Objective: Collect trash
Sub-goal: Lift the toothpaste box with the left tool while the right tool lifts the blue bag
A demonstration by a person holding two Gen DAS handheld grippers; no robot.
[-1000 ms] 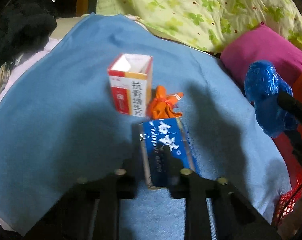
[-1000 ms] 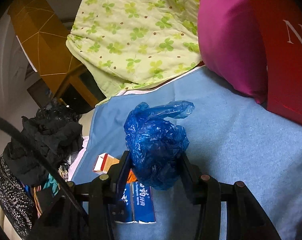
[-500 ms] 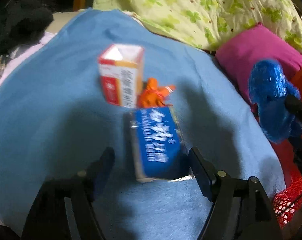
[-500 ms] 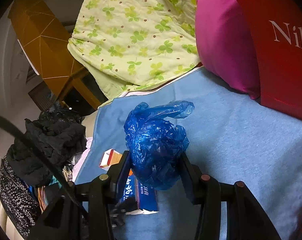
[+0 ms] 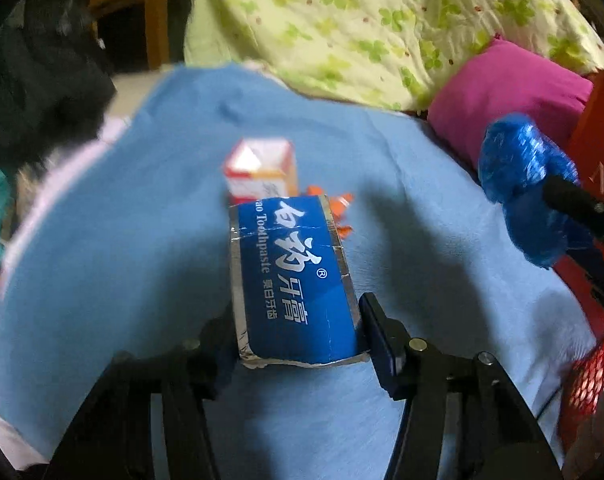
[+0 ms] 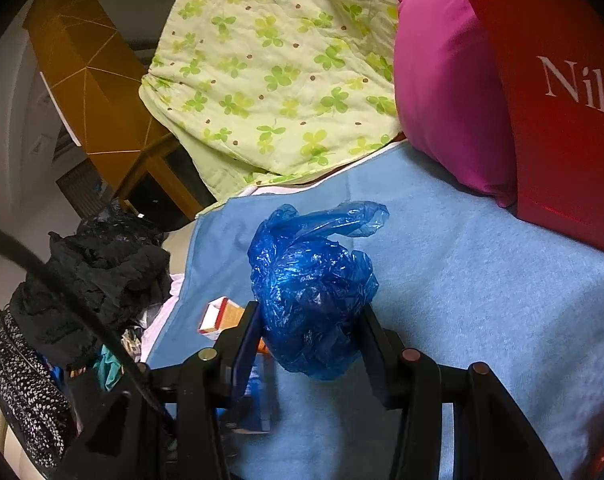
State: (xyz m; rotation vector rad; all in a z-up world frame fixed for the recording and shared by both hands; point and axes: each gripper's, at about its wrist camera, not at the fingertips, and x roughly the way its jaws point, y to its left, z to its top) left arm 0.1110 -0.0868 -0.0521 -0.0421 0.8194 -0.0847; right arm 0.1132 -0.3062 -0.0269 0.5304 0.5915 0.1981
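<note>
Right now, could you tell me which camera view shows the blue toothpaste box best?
The left wrist view: the toothpaste box fills the centre, label readable, clamped in the left gripper. The right wrist view shows only a sliver of it behind the right gripper.

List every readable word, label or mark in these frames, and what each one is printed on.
"ao Toothpaste": blue toothpaste box clamped in the left tool; start covered.
"®": same box, beside large white Chinese brand characters.
"Nil...": red board, cut off by the frame edge.
Small red-and-white carton: print too blurred to read.
Blue plastic bag: no text.
</note>
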